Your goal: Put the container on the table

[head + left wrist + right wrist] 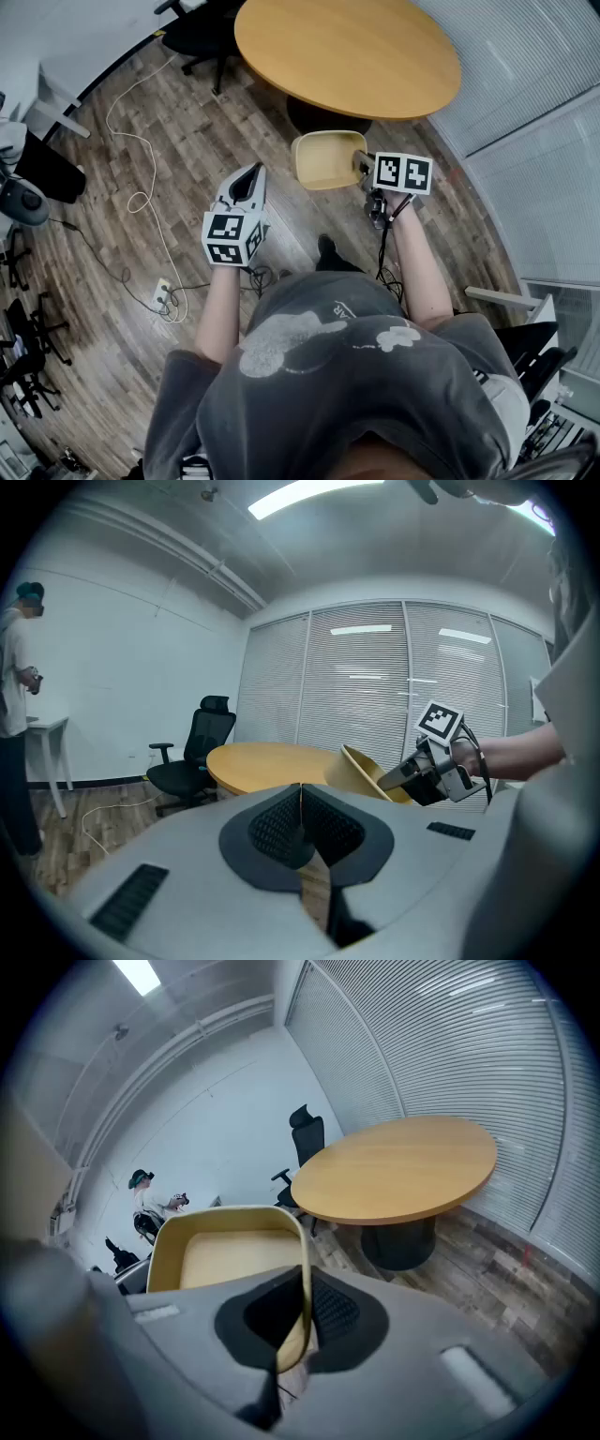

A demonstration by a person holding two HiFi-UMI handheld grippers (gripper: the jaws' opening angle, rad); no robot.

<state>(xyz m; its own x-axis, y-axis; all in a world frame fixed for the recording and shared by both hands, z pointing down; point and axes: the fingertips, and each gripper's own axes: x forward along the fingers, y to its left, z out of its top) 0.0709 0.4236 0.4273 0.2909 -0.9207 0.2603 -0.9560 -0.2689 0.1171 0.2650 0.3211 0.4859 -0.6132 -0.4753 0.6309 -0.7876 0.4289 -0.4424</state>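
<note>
Yellow container (328, 159): a shallow plastic tub with rounded corners, empty, held in the air over the wood floor (187, 159), just short of the near edge of the round table (347, 56).
Step in hand: the carry. The tub is gripped and lifted but not yet over the tabletop, so by my reading the task is about halfway.
Right gripper (362, 167): clenched on the tub's right-hand wall, one jaw inside the rim and one outside, with the wall pinched between the pads.
Left gripper (246, 183): jaws pressed together on nothing, held off to the left, well apart from the tub, taking no part.
Which way it faces: mouth upward, and tipped. The left gripper view shows the far rim riding higher than the gripped side, so the opening leans back toward the person.
Long axis: it seems to run crosswise, from the gripped wall out to the left, roughly along the table's near edge. The tub is close to square, so I hold this loosely.
Next move calls for: a reach forward and up until the whole base clears the table's edge, then a levelling of the wrist so the bottom meets the wood flat, and only then a release.
Risk: held by one wall alone, the tub could pivot in the pads if it catches the edge.
</note>
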